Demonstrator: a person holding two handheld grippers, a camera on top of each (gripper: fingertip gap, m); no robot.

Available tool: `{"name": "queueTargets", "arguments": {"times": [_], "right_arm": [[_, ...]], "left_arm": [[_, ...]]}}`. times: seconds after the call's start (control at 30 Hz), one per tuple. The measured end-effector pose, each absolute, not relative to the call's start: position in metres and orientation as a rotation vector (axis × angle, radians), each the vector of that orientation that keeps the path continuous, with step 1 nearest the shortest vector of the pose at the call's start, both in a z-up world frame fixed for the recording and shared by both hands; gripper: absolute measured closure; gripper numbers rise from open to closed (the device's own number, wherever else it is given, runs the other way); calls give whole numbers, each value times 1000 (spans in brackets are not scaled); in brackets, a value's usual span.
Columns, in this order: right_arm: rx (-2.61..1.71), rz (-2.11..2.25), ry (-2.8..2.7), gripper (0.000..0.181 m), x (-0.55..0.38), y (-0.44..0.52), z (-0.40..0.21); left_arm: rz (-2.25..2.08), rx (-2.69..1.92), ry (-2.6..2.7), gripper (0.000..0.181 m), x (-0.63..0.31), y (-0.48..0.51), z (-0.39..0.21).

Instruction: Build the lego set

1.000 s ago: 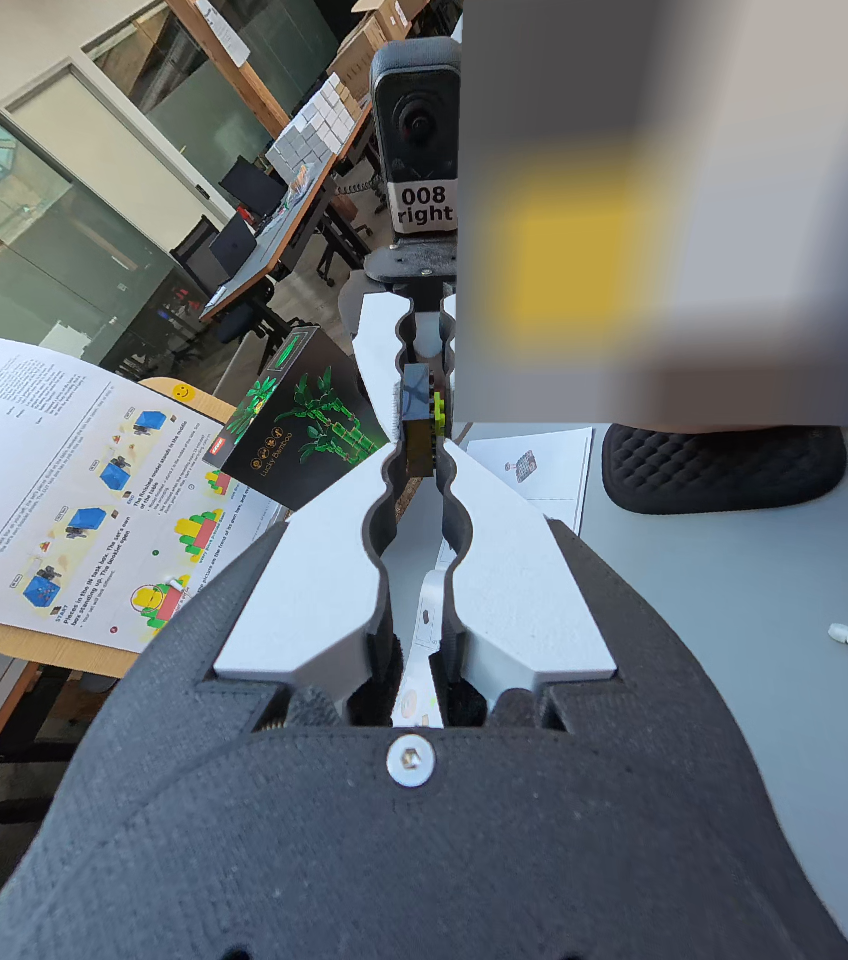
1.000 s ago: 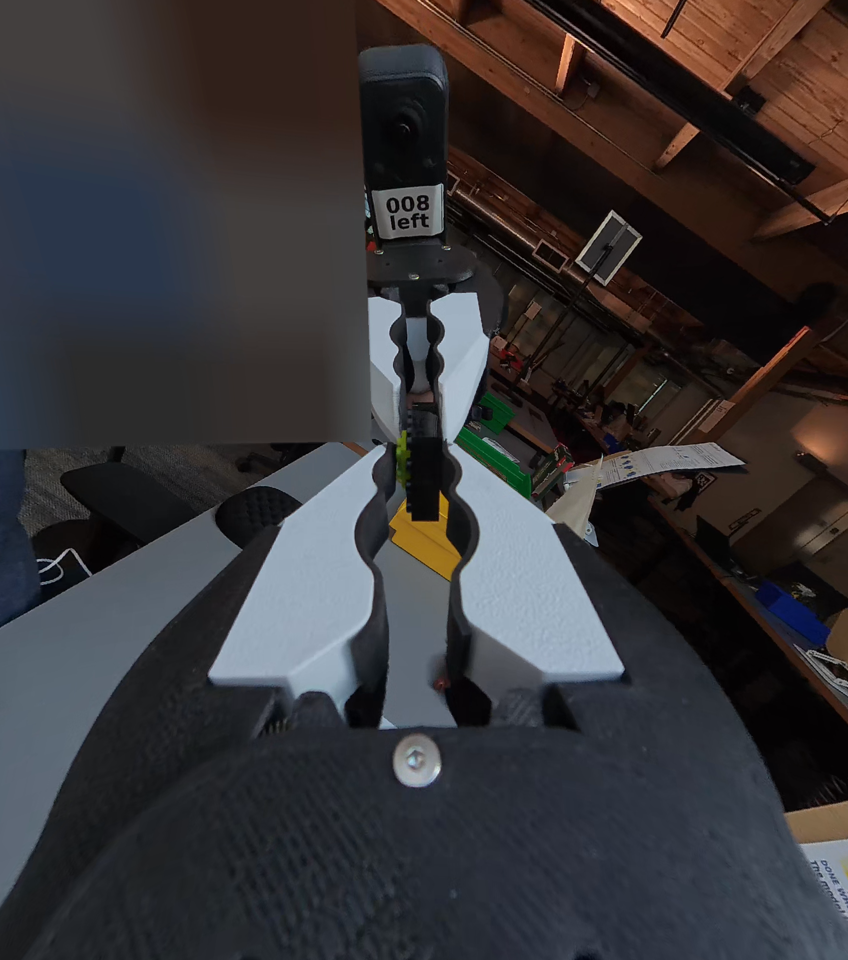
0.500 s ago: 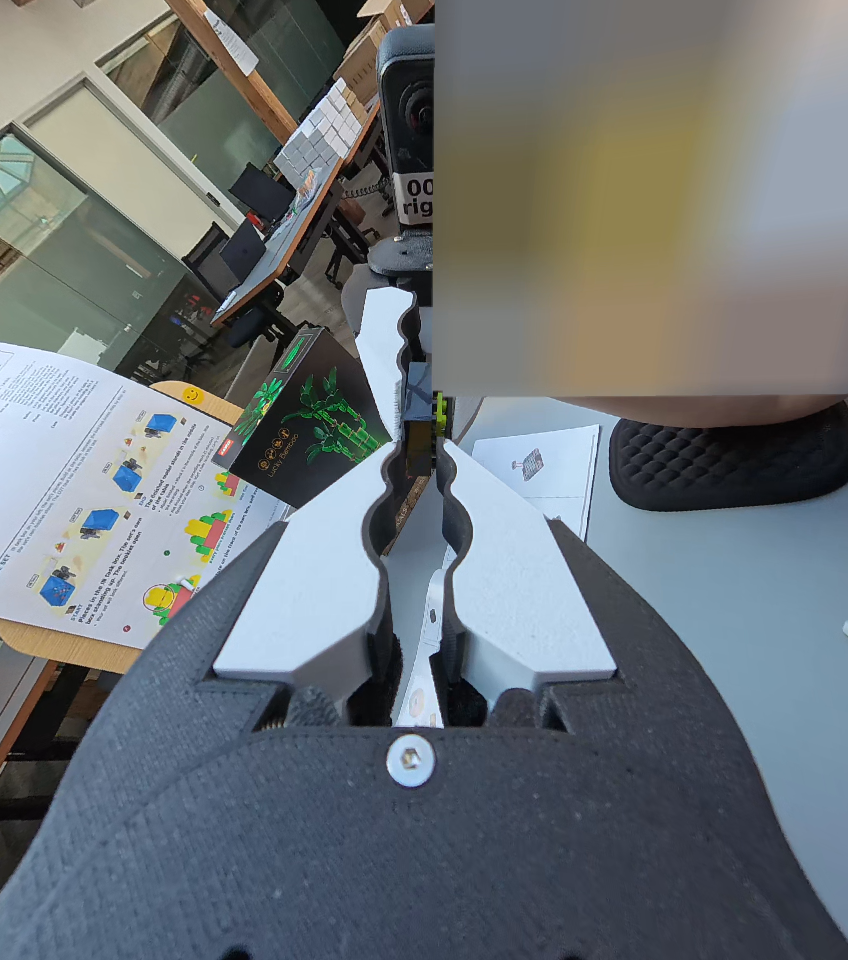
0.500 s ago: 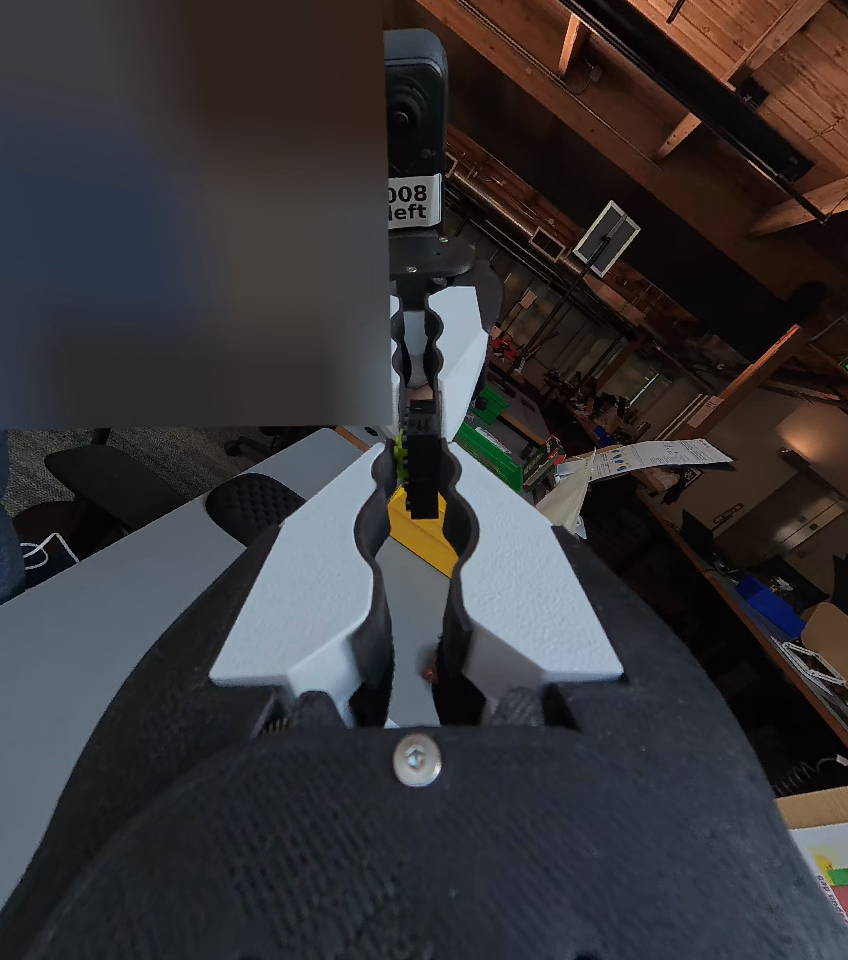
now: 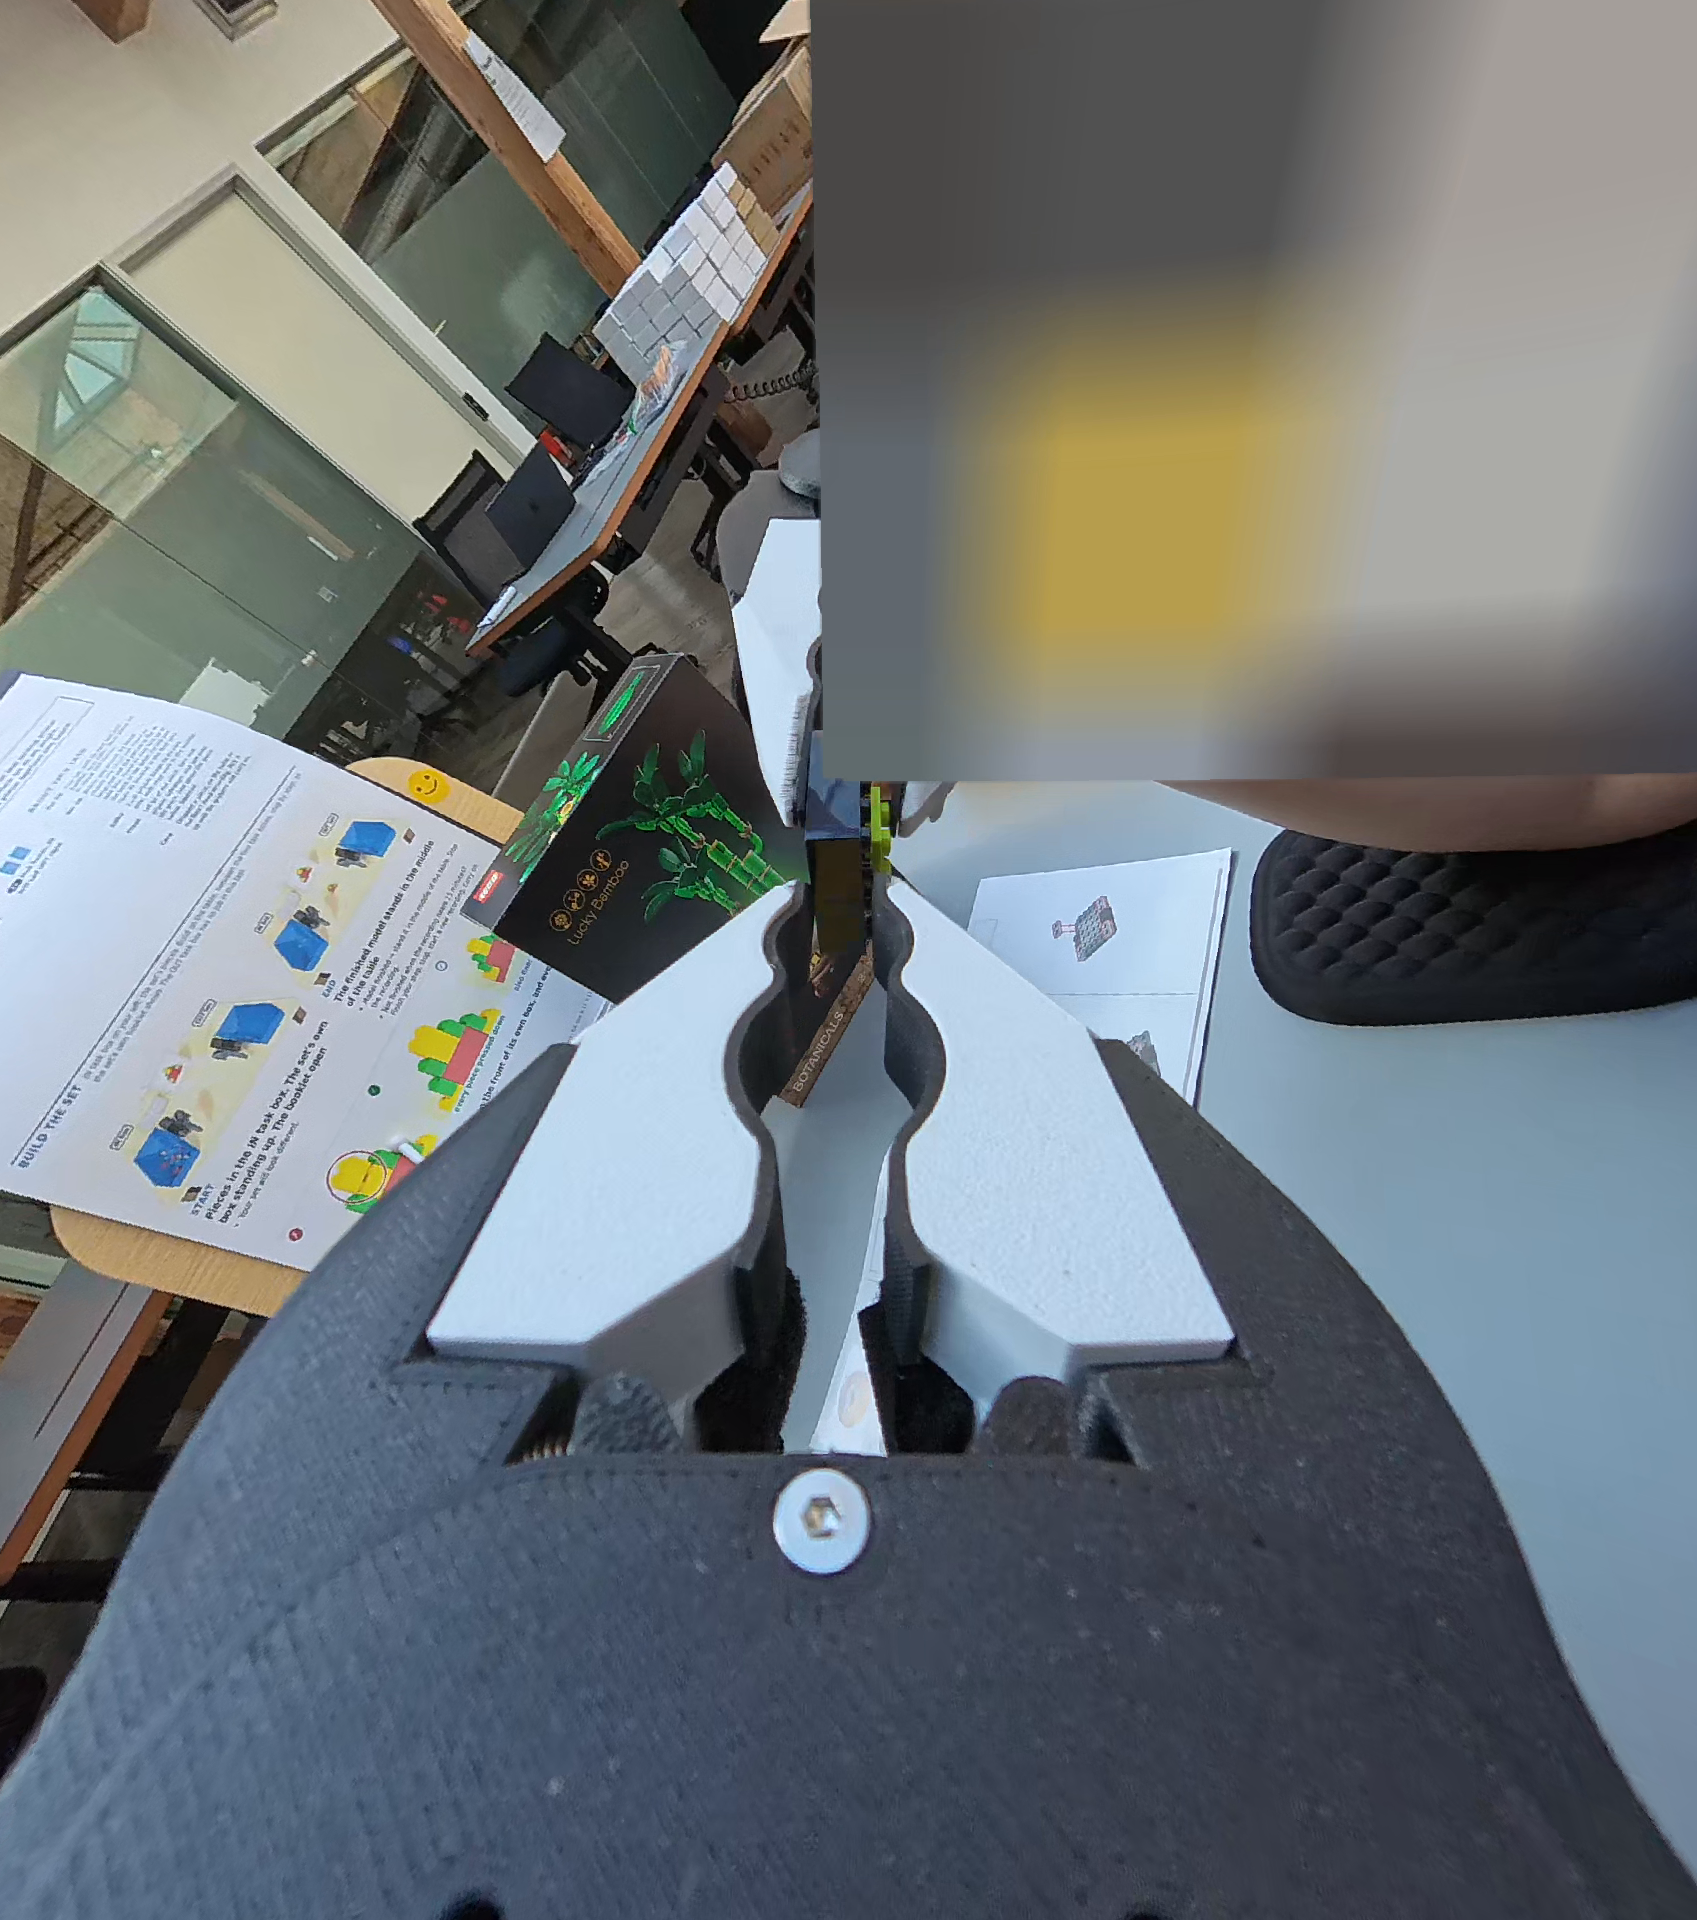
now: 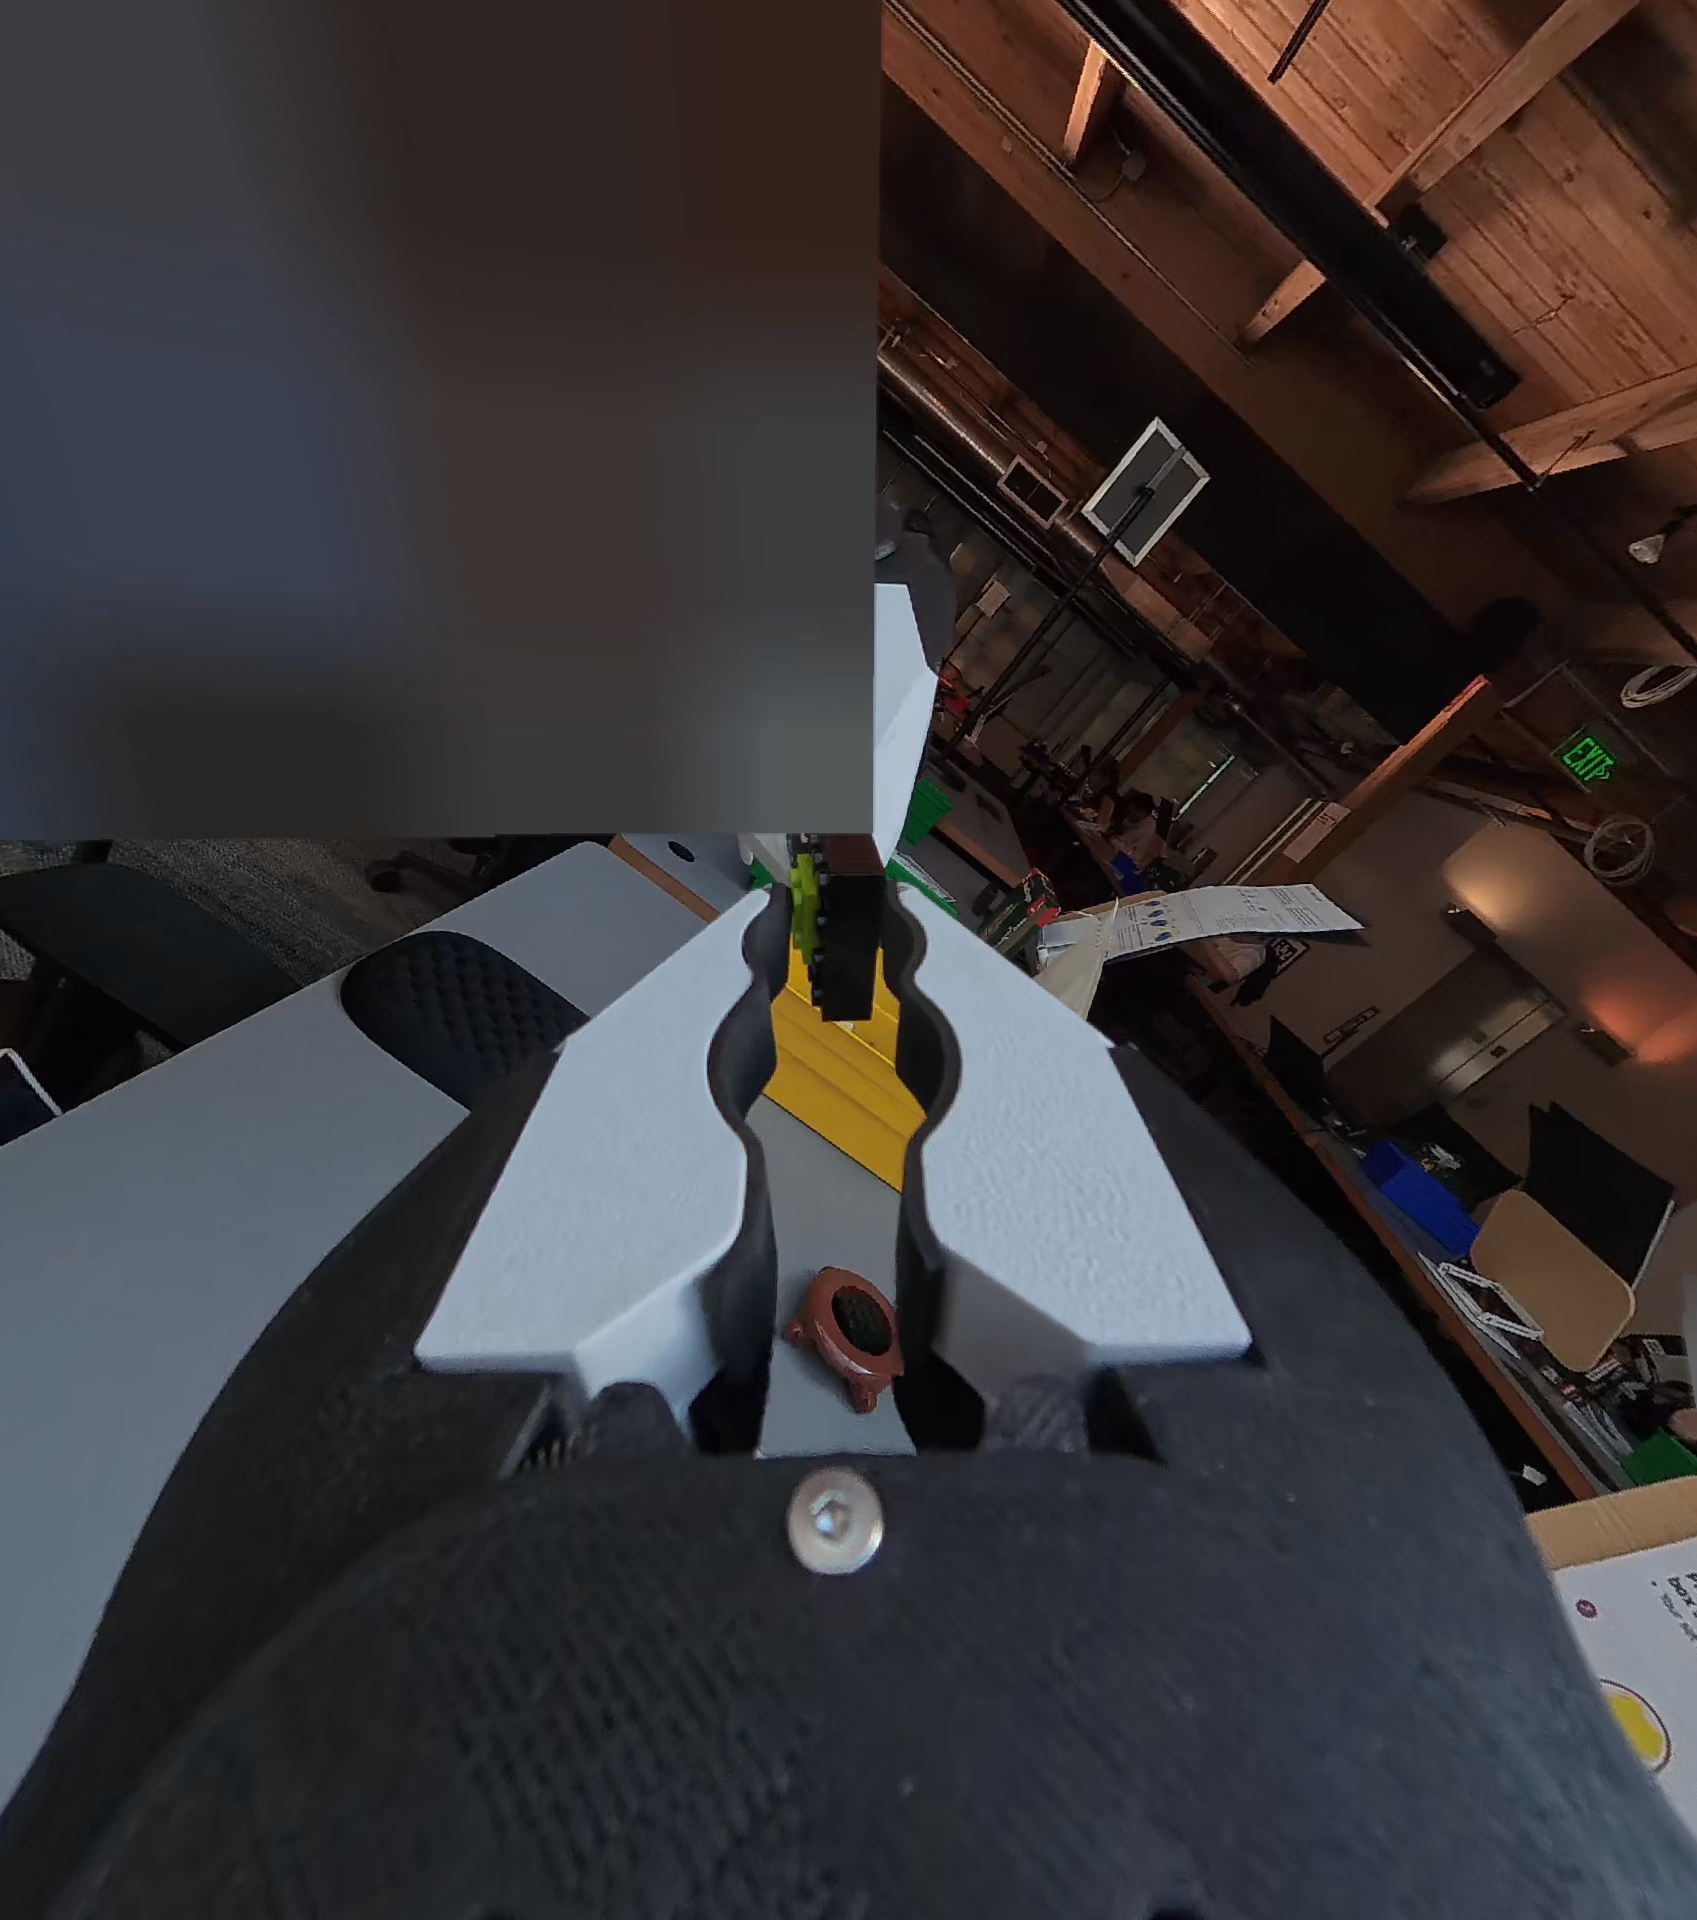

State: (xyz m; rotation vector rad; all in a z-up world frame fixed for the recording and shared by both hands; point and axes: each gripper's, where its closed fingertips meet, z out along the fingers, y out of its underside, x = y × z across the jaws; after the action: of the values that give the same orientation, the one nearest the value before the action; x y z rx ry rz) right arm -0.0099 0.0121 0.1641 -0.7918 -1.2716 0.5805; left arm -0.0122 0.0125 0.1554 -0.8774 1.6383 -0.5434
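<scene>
Lego piece: a small black assembly (image 5: 839,883) with a lime-green part (image 5: 878,826) on its side, held up in the air above the grey table (image 5: 1446,1195), between the two grippers.
Left gripper (image 5: 839,894): fingers closed on the black assembly at their tips.
Right gripper (image 6: 839,935): fingers closed on the same assembly (image 6: 846,951) from the opposite side, tips facing the left gripper's.
Loose part: a brown round piece (image 6: 849,1335) lies on the table below the right gripper.
Yellow tray (image 6: 839,1091): on the table beyond it.
Set box (image 5: 657,842): black with green plants, standing beside the instruction sheet (image 5: 148,935).
Booklet (image 5: 1114,956): flat on the table, near a black pad (image 5: 1509,914).
</scene>
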Motion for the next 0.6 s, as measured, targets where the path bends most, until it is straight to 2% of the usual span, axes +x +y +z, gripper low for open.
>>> {"name": "queueTargets", "arguments": {"times": [0.4,0.6], "right_arm": [[-776,625,-1250,166,-7,9,170],[-772,627,-1251,166,-9,8,170]], "left_arm": [[-540,-829,1609,164,-7,6,163],[-507,-807,1601,166,-4,6,165]]}}
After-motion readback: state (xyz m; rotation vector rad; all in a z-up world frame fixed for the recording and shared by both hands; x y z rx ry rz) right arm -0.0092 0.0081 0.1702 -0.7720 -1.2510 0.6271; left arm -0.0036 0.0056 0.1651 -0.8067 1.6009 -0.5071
